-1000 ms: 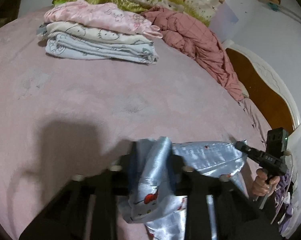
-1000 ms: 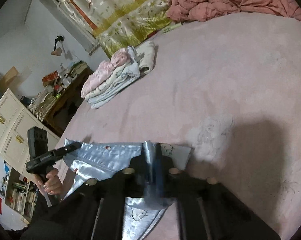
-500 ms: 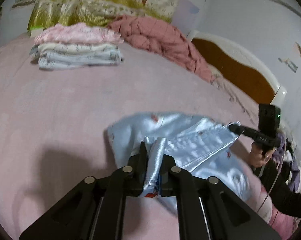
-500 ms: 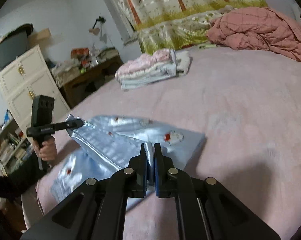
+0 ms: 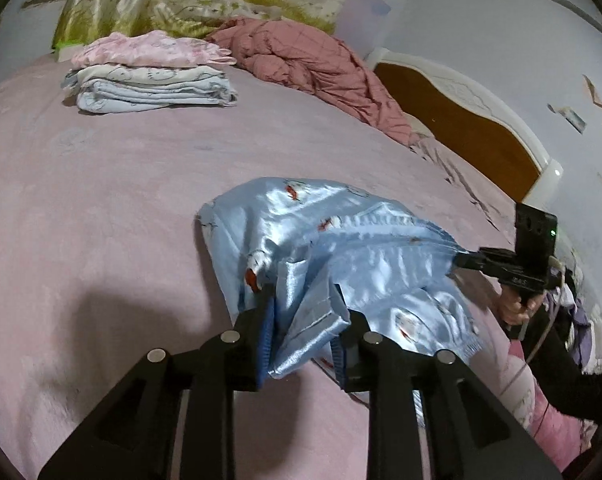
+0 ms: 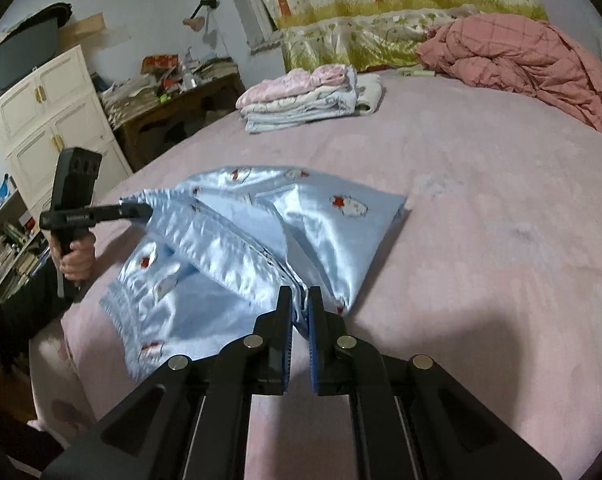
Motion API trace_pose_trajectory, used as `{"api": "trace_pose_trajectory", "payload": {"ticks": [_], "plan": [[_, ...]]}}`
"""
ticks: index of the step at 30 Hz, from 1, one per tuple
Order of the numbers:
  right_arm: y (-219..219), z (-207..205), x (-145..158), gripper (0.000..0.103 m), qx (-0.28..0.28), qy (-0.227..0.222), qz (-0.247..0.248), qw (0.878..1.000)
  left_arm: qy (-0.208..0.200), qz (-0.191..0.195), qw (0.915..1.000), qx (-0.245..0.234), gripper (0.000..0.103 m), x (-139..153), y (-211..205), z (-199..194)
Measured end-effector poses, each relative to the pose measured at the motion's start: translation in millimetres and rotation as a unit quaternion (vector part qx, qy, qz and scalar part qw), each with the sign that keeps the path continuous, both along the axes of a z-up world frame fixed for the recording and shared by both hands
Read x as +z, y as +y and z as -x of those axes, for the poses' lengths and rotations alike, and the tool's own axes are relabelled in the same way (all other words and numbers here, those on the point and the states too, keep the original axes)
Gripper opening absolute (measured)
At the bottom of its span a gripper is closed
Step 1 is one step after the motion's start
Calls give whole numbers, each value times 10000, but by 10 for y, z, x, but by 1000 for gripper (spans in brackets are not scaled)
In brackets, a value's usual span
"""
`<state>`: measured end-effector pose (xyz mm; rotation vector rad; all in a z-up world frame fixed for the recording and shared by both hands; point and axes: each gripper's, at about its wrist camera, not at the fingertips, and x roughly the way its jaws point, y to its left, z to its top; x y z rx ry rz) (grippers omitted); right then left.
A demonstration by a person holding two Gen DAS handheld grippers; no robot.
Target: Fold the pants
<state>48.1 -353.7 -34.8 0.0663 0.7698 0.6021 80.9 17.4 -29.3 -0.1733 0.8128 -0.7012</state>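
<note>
1. Pants of shiny light-blue satin with small red-and-white cartoon prints lie on the pink bed cover, folded over on themselves, stretched between the two grippers.
2. Left gripper: its jaws have just been opening, and they now stand apart with a bunched corner of the pants hanging loosely in the gap. The cloth leans against the blue pad of the left-hand finger; the pads no longer press it from both sides.
3. Right gripper: its blue-padded fingers are pinched closed on a thin edge of the pants, which fans out ahead of the tips and to their left.
4. From the left wrist view, the right gripper shows to the right of the left fingers, its tip clamped on the waistband end of the cloth, with a hand around its handle.
5. From the right wrist view, the left gripper sits to the left of the right fingers at the far corner of the cloth, held by the other hand.
6. Far ahead of both sets of fingers, well apart from the pants, a stack of folded clothes rests on the bed cover.
7. Beyond that stack and to its right lies a crumpled dusty-pink quilt.
8. Left of the right fingers, off the bed, stands a white cabinet beside a cluttered wooden desk.
</note>
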Motion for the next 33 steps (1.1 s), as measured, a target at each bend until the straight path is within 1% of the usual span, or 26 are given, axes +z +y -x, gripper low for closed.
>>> {"api": "trace_pose_trajectory", "payload": {"ticks": [4, 10, 14, 17, 18, 19, 20, 21, 23, 26, 27, 28, 30, 32, 33], "plan": [[25, 140, -33, 5, 141, -6, 242, 9996, -113, -280, 9994, -181, 22, 2, -34, 171], [60, 283, -123, 5, 188, 68, 615, 9979, 58, -532, 9986, -55, 22, -99, 115, 295], [59, 377, -138, 11, 129, 109, 802, 9966, 165, -603, 9980, 70, 22, -128, 186, 332], [28, 442, -125, 17, 40, 119, 865, 9962, 85, -633, 9979, 94, 23, -86, 214, 408], [25, 463, -118, 22, 14, 115, 878, 9961, 57, -621, 9980, 83, 28, -71, 222, 444], [-1, 495, -107, 28, -26, 112, 896, 9959, 18, -599, 9982, 82, 37, -47, 236, 477], [-14, 517, -99, 45, -61, 104, 911, 9958, -17, -590, 9982, 105, 44, -25, 240, 498], [-34, 539, -83, 63, -139, 86, 930, 9955, -59, -568, 9983, 148, 52, -1, 257, 503], [-85, 579, -4, 63, -363, -78, 841, 9958, -132, -427, 9988, 219, 53, 76, 267, 496], [-165, 581, 167, 63, -671, -296, 366, 9966, -287, -197, 9985, 429, 53, 197, 261, 426], [-180, 562, 231, 63, -789, -366, 198, 9960, -317, -157, 9983, 459, 53, 230, 232, 390], [-176, 539, 302, 60, -920, -462, 46, 9947, -356, -173, 9982, 451, 53, 257, 185, 350], [-119, 500, 368, 42, -961, -546, -16, 9939, -463, -368, 9973, 441, 53, 279, 53, 286], [22, 429, 375, 36, -861, -495, 80, 9950, -439, -679, 9961, 345, 53, 238, -91, 233], [123, 387, 351, 34, -750, -433, 178, 9961, -420, -882, 9947, 309, 53, 201, -170, 218]]}}
